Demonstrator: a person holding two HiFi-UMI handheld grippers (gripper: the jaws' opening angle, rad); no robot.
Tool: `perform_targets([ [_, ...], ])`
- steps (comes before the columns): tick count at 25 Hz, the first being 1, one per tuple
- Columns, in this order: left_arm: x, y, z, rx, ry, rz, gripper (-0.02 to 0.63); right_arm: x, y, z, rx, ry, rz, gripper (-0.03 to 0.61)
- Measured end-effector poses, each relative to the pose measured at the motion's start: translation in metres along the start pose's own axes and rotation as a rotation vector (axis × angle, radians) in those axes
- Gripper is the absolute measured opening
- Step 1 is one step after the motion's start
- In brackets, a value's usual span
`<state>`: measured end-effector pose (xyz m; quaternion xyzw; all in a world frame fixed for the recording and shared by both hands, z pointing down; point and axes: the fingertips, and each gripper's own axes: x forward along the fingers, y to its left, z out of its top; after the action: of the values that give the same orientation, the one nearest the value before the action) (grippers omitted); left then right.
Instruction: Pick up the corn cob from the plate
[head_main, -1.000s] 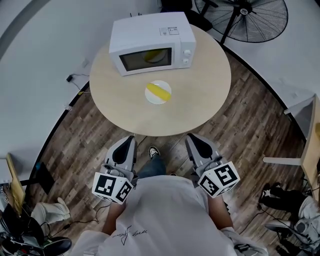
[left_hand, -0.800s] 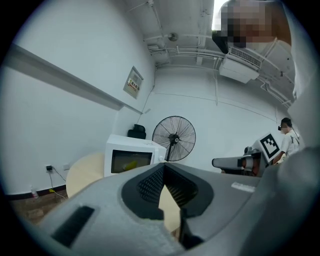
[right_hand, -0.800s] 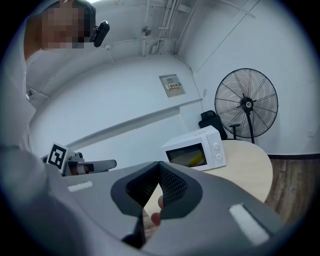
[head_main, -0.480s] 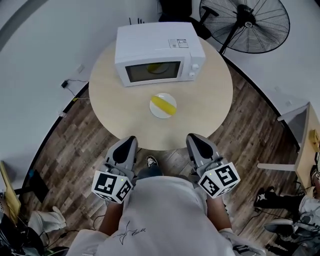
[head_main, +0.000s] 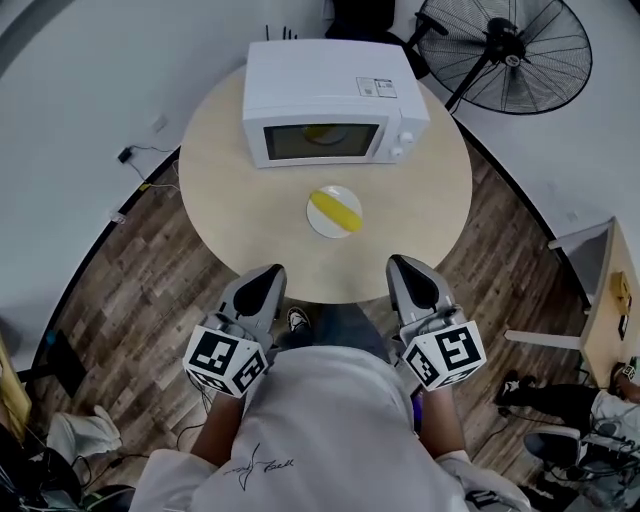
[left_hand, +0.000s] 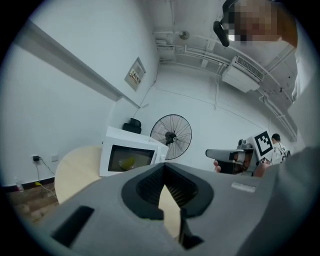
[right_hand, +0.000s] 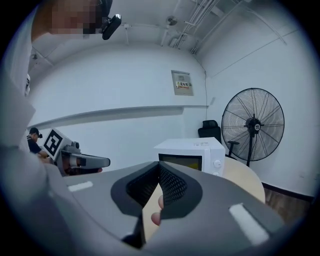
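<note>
Corn cob: there it is, the corn cob (head_main: 336, 209), lying slantwise across the small white plate (head_main: 322, 226) in the middle of the round table (head_main: 240, 200), just on the near side of the microwave (head_main: 330, 100).
Left gripper: the left gripper (head_main: 264, 287) hangs at the table's near edge, left of the person's body, with its jaws pressed together and nothing between them.
Right gripper: the right gripper (head_main: 410, 280) is level with it on the right, also closed up tight and empty.
Gap: both are well short of the plate, with bare tabletop in between.
Handling: my read is that the cob is stiff and fairly light. It is round, so it is likely to roll, though the bumpy kernels should give the pads some bite.
Where to grip: across the middle of the cob, one pad on each long side. Avoid the tapering ends.
Next move: the jaws need to open wider than the cob before closing in.
Risk: a nudge could roll the cob or skid the plate.
</note>
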<state>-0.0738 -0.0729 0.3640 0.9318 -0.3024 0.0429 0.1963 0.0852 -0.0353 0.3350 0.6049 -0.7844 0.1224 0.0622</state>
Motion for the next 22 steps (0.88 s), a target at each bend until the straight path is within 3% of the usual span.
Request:
perform_targets([
  [7, 0.002, 0.021, 0.003, -0.004, 0.012, 0.047, 0.001, 0.022, -0.015, 0.01, 0.075, -0.001, 0.024, 0.014],
  [22, 0.029, 0.042, 0.024, 0.016, -0.003, 0.099, 0.002, 0.078, -0.044, 0.019, 0.039, 0.023, 0.083, 0.015],
])
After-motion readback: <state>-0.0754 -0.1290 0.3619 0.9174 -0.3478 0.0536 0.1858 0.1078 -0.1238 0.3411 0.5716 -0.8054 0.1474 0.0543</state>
